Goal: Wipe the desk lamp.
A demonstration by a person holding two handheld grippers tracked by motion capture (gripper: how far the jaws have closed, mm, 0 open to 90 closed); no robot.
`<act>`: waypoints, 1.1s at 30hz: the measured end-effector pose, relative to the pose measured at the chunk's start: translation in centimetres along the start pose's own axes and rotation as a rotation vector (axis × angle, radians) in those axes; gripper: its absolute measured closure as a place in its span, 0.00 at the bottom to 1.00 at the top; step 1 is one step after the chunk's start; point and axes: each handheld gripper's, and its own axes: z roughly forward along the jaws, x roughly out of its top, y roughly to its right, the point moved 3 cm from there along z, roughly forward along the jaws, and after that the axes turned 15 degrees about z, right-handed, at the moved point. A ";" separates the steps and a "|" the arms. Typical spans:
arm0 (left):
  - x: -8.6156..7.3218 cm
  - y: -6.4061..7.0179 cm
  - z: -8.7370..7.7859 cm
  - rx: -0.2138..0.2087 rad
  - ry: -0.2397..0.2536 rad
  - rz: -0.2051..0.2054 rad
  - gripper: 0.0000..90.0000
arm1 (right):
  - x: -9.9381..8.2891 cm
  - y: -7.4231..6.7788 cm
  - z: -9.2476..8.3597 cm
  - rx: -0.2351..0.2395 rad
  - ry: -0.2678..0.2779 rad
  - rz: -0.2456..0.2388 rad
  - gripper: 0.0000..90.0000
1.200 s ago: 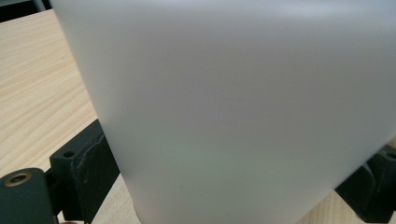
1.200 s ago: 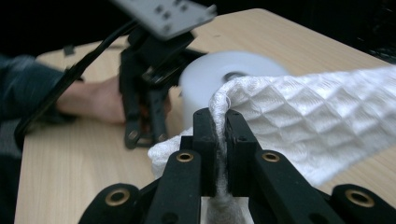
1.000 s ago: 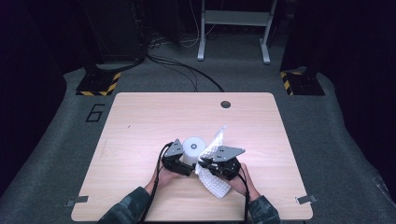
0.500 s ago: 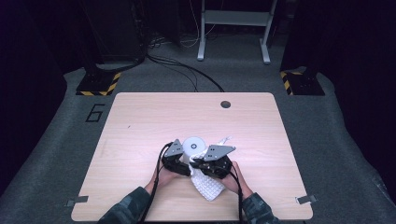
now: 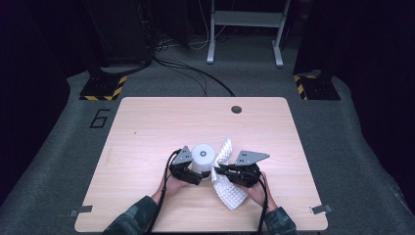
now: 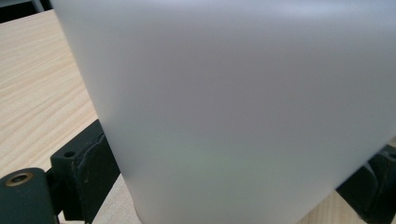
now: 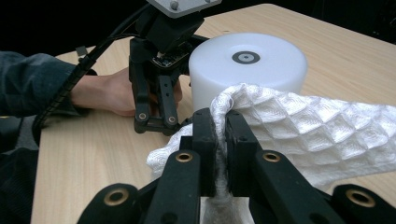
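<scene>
I have a white waffle cloth (image 7: 299, 126) pinched in my right gripper (image 7: 220, 135). The two black jaws are squeezed together on a fold of it, and the rest of the cloth hangs out to the side and lies on the wooden table (image 5: 147, 127). The cloth touches the side of a white round container (image 7: 247, 65) with a small ring mark on its flat top.

My left gripper (image 5: 188, 171) holds that container. In the left gripper view the container (image 6: 233, 107) stands right between the jaws, with one black jaw on each side of it, pressed against it.

From above, the container (image 5: 203, 155) sits near the front middle of the table, and the cloth (image 5: 227, 183) runs from its right side down toward me. My right gripper (image 5: 230, 174) is just beside it.

What could go wrong? I only hold a small fold, so if I pull hard the cloth could slip out. The container is smooth, so it could slide or tip if I push the cloth on it too hard.
</scene>
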 end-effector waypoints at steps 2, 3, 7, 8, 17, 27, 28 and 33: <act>0.1 0.0 0.0 0.003 0.000 -0.003 0.07 | -0.1 0.1 -0.2 -0.004 -0.006 0.006 0.94; 0.1 0.0 0.0 0.000 -0.005 -0.003 0.07 | -0.1 0.1 -0.2 -0.004 -0.006 0.006 0.94; 0.3 0.0 -0.1 0.001 -0.012 0.004 0.06 | -0.1 0.3 -0.2 -0.010 -0.005 0.008 0.94; 0.3 0.0 -0.2 0.007 -0.012 0.004 0.04 | -0.1 0.3 -0.3 -0.011 -0.006 0.013 0.94; 0.7 0.0 -0.8 0.009 0.004 0.012 0.00 | -0.3 0.7 -0.7 -0.023 0.001 0.028 0.94; 1.5 0.1 -1.5 0.019 0.018 0.013 0.00 | -0.5 0.9 -1.0 -0.029 0.004 0.042 0.94; 1.6 0.0 -1.7 0.026 0.027 0.025 0.00 | -0.5 0.9 -1.0 -0.033 0.003 0.043 0.94; 2.3 -0.2 -2.6 0.020 0.043 0.015 0.00 | -0.6 1.0 -1.3 -0.042 0.003 0.050 0.94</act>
